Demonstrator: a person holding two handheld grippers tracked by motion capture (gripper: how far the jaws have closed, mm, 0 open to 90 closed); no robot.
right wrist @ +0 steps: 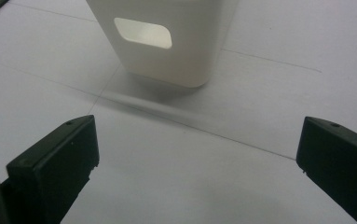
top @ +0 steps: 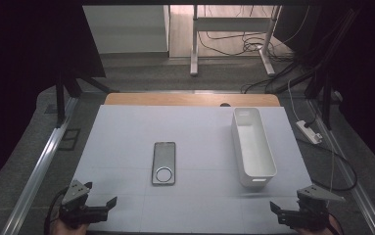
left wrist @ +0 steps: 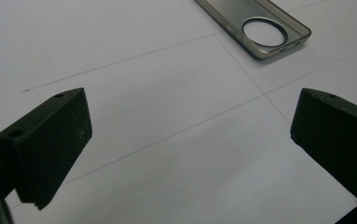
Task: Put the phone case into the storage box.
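- Phone case [top: 163, 162], clear/smoky with a round camera cutout at its near end, lies flat at centre of the white surface [top: 126, 142]; in the left gripper view it sits at the upper right of the frame [left wrist: 260, 28].
- White bin [top: 252, 147], long and narrow, empty, stands right of centre; in the right gripper view its near end wall with the handle slot is at upper centre [right wrist: 167, 42].
- Left tool [top: 97, 208] at lower left of the high view, jaws spread wide, nothing between them, well apart from the case.
- Right tool [top: 285, 211] at lower right, jaws spread wide, empty, near the bin's near end but not touching.
- Handling, my guess: case is light, thin, flexible, a bit slick; lying flat means little edge to catch. Best bet is pinching across the two long side walls or taking the near short edge by the cutout; squeezing hard would likely flex it.
- Bin looks light rigid plastic; could slide if bumped.
- Likely job: case into bin.
- Nothing stands between the left tool and the case; surface between is bare. Bin wall is tall, so the case has to clear the rim.
- Background at top of frame: wooden desk edge [top: 190, 99], power strip [top: 308, 131] with cables at right, off the surface.
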